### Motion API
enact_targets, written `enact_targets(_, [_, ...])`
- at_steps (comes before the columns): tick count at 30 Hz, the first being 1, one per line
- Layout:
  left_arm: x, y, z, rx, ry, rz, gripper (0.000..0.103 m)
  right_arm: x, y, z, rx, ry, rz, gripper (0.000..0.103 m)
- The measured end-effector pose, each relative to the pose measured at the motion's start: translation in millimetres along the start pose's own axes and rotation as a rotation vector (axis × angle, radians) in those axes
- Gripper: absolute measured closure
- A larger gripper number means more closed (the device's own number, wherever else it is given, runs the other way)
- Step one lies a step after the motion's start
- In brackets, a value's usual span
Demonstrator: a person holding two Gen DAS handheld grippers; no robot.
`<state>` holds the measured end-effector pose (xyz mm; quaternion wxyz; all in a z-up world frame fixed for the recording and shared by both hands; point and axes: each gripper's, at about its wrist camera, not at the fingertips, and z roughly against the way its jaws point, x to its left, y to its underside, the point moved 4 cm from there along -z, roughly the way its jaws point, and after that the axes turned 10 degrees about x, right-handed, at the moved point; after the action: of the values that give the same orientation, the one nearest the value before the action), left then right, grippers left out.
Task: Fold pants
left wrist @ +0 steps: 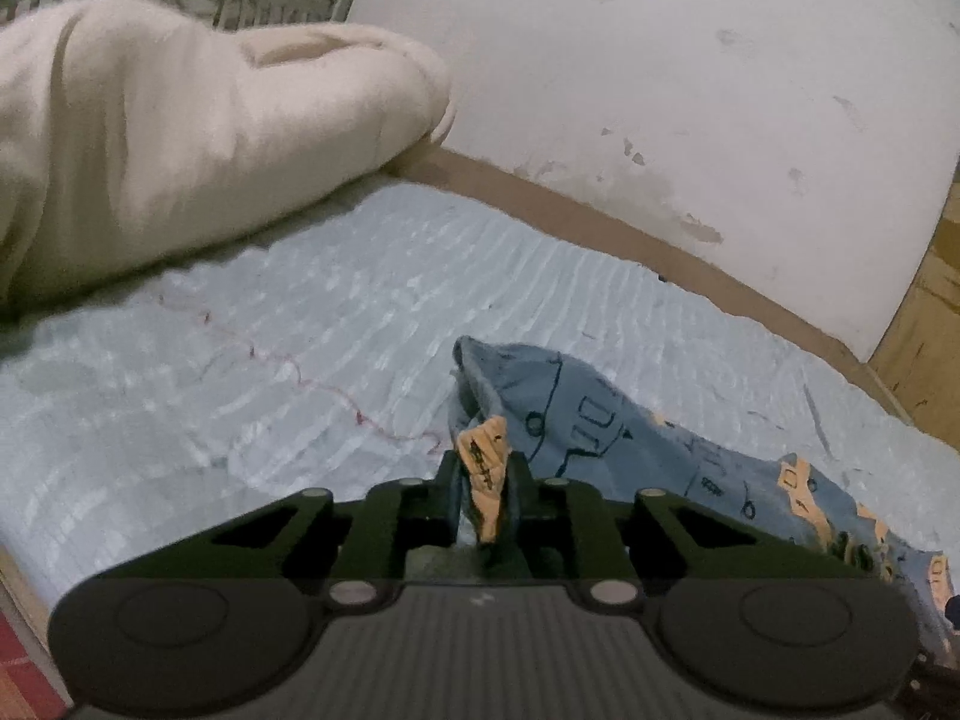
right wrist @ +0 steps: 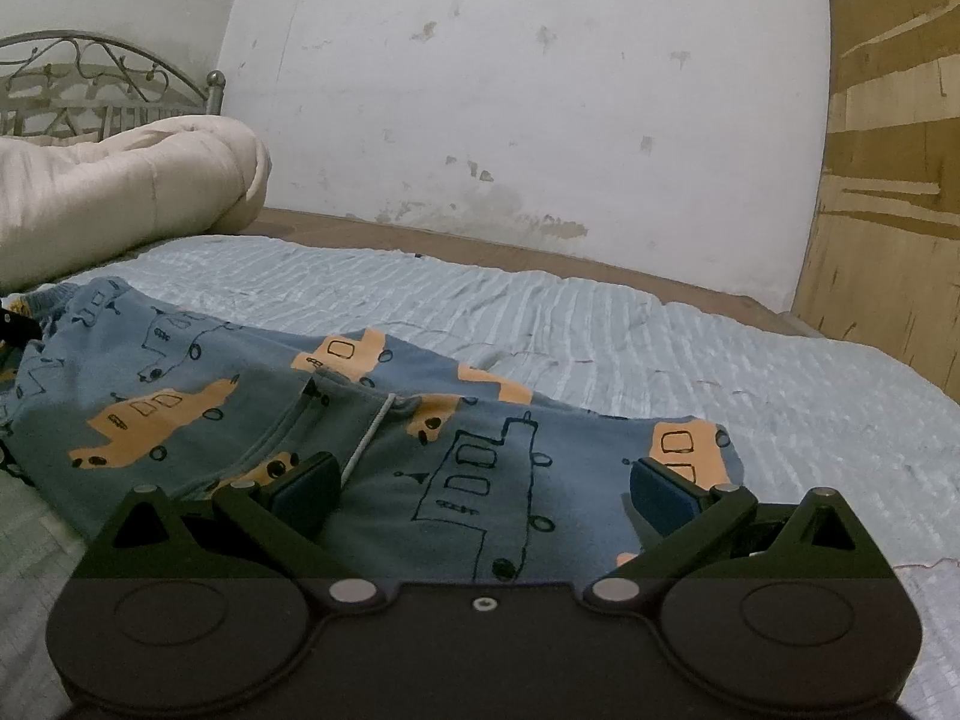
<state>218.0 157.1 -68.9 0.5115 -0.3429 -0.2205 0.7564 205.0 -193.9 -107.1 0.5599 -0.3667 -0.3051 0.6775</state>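
the bed (right wrist: 690, 324) fills the lower half of both views, its pale blue ribbed sheet giving me a flat place to fold on. a rolled cream blanket (left wrist: 198, 126) sits in the upper left of the frame, pushed back toward the metal headboard (right wrist: 90, 78), i'd guess to keep the working area free. the scuffed white wall (right wrist: 510, 90) runs behind.

the pants (right wrist: 240, 408), blue with orange trucks, lie spread across the middle of the right wrist view, from the left edge to just right of centre. they look partly doubled over, with a white drawstring (right wrist: 369, 432) showing near the middle; i can't tell exactly how many layers there are.

my left gripper (left wrist: 483, 480) sits at the bottom centre of its view, jaws nearly together and clamped on an edge of the pants (left wrist: 600, 414), an orange patch pinched between them. i hold that edge so i can lift it and carry it over.

my right gripper (right wrist: 480, 498) hovers low over the cloth at the bottom centre, its blue pads (right wrist: 660, 492) wide apart with nothing pinched. i judge it is lined up to take its own hold before the fold.
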Motion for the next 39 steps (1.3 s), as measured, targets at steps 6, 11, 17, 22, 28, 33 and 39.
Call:
enact_targets(6, [-16.7, -11.8, 22.5, -0.076, 0.029, -0.051, 0.089, -0.6, 0.5, 0.0, -0.004, 0.000, -0.002, 0.001])
enact_targets(11, [-47.4, -20.1, 43.8, -0.126, 0.063, -0.131, 0.089, -1.5, 0.8, 0.3, -0.010, 0.004, 0.001, 0.001])
enact_targets(17, [-98.7, -21.8, 65.7, -0.170, 0.123, -0.256, 0.089, -1.9, 2.8, 2.7, -0.021, 0.004, -0.007, 0.001])
enact_targets(22, [-147.2, -14.1, 80.4, -0.185, 0.168, -0.380, 0.089, -6.1, 1.1, 7.6, -0.036, -0.016, -0.025, 0.001])
enact_targets(28, [-195.2, 1.6, 93.6, -0.187, 0.194, -0.490, 0.089, -19.4, -4.5, 28.9, -0.089, -0.056, -0.061, 0.001])
enact_targets(33, [-226.5, 13.1, 94.9, -0.174, 0.214, -0.542, 0.089, -33.4, -1.8, 56.9, -0.153, 0.034, 0.053, 0.001])
enact_targets(39, [-267.1, 38.0, 89.8, -0.136, 0.242, -0.636, 0.089, -77.5, 14.3, 74.6, -0.154, 0.150, 0.040, 0.001])
